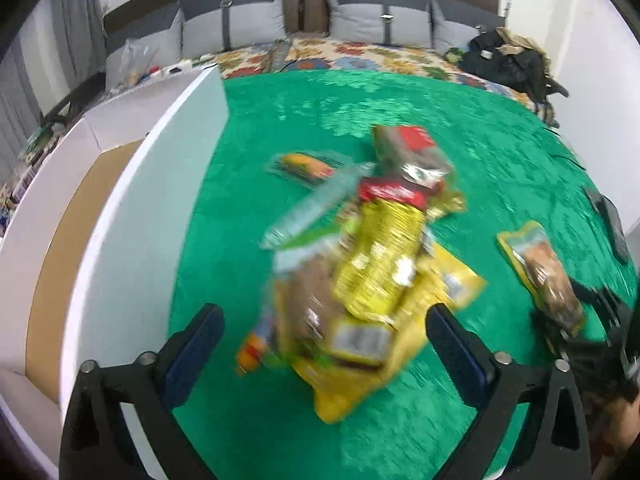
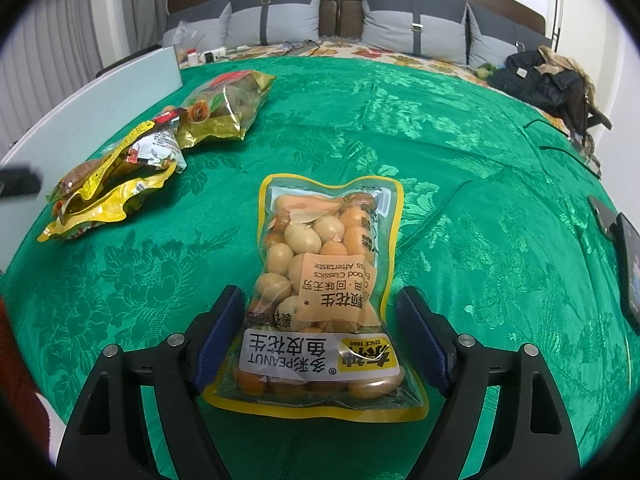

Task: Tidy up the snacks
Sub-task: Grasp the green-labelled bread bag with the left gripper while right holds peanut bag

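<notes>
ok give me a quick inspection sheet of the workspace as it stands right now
surface: green patterned bedspread, lying flat.
job's things: peanut bag lies flat between the right claw's fingers; snack pile ahead of the left claw; white box on the left.
clutter: dark clothes at the far right; dark devices at the right edge.
grippers: left claw open, empty; right claw open, astride the peanut bag.
cables: black cable on the far right.
surroundings: grey pillows, headboard, curtains.
</notes>
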The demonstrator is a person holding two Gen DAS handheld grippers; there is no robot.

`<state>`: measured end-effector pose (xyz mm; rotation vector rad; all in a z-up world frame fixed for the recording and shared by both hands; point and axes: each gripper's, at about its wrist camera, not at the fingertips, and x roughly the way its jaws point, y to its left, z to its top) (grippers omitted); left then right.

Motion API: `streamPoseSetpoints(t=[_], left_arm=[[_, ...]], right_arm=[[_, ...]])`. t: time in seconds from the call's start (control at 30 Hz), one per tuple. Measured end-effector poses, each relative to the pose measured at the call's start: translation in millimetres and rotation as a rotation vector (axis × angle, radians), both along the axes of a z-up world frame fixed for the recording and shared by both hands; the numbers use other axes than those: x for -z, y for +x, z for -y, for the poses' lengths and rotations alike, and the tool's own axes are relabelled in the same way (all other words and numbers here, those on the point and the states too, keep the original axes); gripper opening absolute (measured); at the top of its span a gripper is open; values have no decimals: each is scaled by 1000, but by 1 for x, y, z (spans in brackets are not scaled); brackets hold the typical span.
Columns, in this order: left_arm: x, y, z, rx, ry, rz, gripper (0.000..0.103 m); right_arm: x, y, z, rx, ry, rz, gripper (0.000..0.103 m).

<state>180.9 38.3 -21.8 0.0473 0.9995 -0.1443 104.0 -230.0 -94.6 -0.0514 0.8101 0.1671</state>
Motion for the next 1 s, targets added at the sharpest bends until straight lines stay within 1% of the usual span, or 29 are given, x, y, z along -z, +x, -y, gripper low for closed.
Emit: streamPoseSetpoints(t=[0.07,0.13,0.17,0.2,0.23,0.27,0.3,0.33,0.37,0.47,0.5,0.57,0.63,0.7,0.73,0.8,0.87,0.93,1.0], left_arm=[[6,16,-11,-29,-9,-48,82],[19,29,-15,-35,-4,-116,78],[26,33,-13,-24,9,-142,78],[33,36,-9,-2,32,-167,77],[37,38,-5,21,63,-175,78],[36,38,-4,32,69,-154,71],[35,39,-5,35,71,-153,57],[37,41,-6,34,60,-178,51],[39,43,-8,27,49,-194,50],[38,40,-13,38,36,-193,49],[36,38,-19,20,5,-199,49],[34,37,-28,-5,-24,-202,50],[37,30,-23,33,29,-211,52],[38,23,-11,76,92,-180,55],[40,21,-8,90,118,-179,57],[43,23,-9,75,128,-189,57],[46,23,-12,56,138,-188,60],[50,21,-9,64,165,-177,60],[53,18,-4,78,224,-167,47]], right_arm=[[0,0,0,0,-2,0,83],[0,0,0,0,-3,0,83],[0,0,0,-1,-3,-1,83],[0,0,0,-1,-3,-1,83],[0,0,0,0,-3,0,83],[0,0,0,0,-3,0,83],[0,0,0,0,-3,-1,83],[0,0,0,0,-3,-1,83],[0,0,-1,0,-3,-1,83],[0,-1,0,-1,-5,-1,83],[0,-1,0,-1,-5,-1,83],[0,-1,-1,0,-6,-1,83],[0,-1,-1,0,-6,-1,83],[0,-1,-1,0,-7,-1,83],[0,-1,-1,0,-7,-1,83],[0,-1,-1,0,-7,-1,83],[0,-1,-1,0,-7,-1,83],[0,-1,-1,-1,-6,-1,83],[0,-1,-1,0,-6,0,83]])
